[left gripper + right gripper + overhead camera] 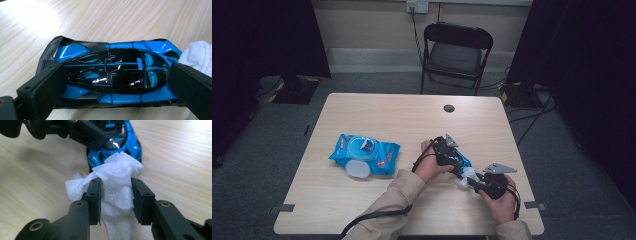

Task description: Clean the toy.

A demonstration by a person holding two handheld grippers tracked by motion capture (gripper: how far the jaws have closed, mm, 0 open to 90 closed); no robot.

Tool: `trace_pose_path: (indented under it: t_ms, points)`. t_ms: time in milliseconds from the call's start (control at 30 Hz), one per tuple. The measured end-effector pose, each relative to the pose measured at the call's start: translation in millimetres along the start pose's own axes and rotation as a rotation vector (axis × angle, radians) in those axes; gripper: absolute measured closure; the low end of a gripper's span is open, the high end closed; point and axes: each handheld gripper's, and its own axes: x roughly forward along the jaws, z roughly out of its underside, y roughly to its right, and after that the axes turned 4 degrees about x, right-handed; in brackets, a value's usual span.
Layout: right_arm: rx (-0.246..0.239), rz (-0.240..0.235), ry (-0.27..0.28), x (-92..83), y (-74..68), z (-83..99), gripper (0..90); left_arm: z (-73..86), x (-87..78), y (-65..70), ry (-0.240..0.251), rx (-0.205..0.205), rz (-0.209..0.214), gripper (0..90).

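Observation:
A glossy blue and black toy car [75,51] lies on the wooden table [377,115]. My left gripper [115,75] is shut on it, one pad at each end of the car. From above, that gripper [447,152] sits right of the table's centre with the car [460,161] under it. A crumpled white wipe [117,170] rests against the car's end [112,142], and my right gripper [116,183] is shut on the wipe's bunched middle. The wipe [467,176] lies between the two grippers, with the right gripper [477,182] near the front right. The left gripper's jaw [82,131] crosses the top of the right gripper view.
A blue pack of wet wipes [364,152] with its round white lid [358,169] flipped open lies on the table's left half. A cable hole [449,108] is near the far edge. A black folding chair [457,50] stands behind the table.

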Motion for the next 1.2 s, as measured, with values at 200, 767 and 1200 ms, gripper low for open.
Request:
trace_pose_path:
  t_ms: [200, 767, 1200]
  points:
    - [0.0, -0.001, -0.025, 6.8, 0.2, -1.5, 84.0, 0.5, -0.1, -0.5, 0.002, 0.004, 0.0, 1.9]
    - [0.054, 0.086, -0.001, 17.2, 27.0, -17.1, 85.0, 2.7, -0.2, 0.7, 0.021, 0.001, -0.001, 1.9]
    - [0.022, -0.019, -0.018, 3.9, 7.2, -1.5, 85.7, 2.8, 0.0, 1.1, 0.023, -0.001, 0.0, 1.9]
